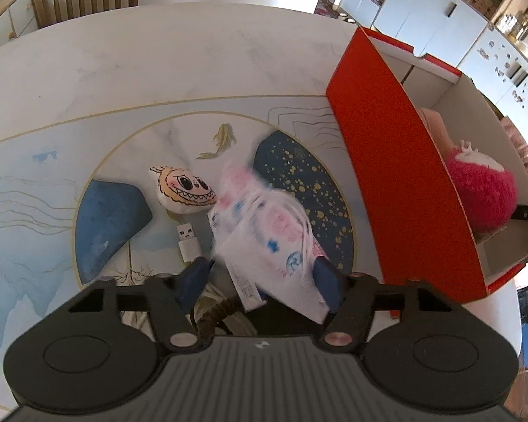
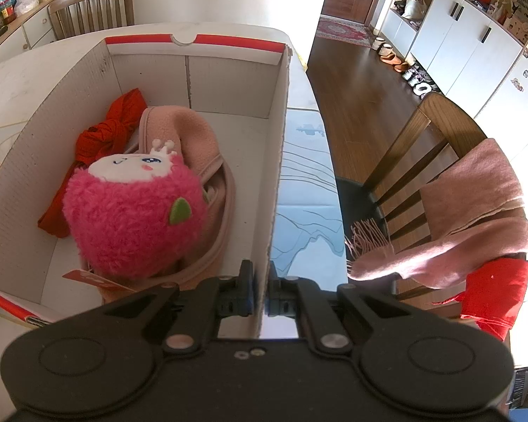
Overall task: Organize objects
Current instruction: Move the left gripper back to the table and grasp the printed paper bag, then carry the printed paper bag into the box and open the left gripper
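Left gripper (image 1: pixel 262 276) pinches a pink-and-blue printed packet (image 1: pixel 264 225) lying on the table (image 1: pixel 123 70), beside a grinning face plush (image 1: pixel 183 190) and a white USB plug (image 1: pixel 188 242). Right gripper (image 2: pixel 260 288) is clamped tight on the red box (image 2: pixel 278 176) wall. Pink plush (image 2: pixel 133 211) sits inside.

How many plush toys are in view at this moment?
2. A pink fuzzy plush lies in the red box; a small grinning-face plush lies on the table. Others may be hidden under the box's contents.
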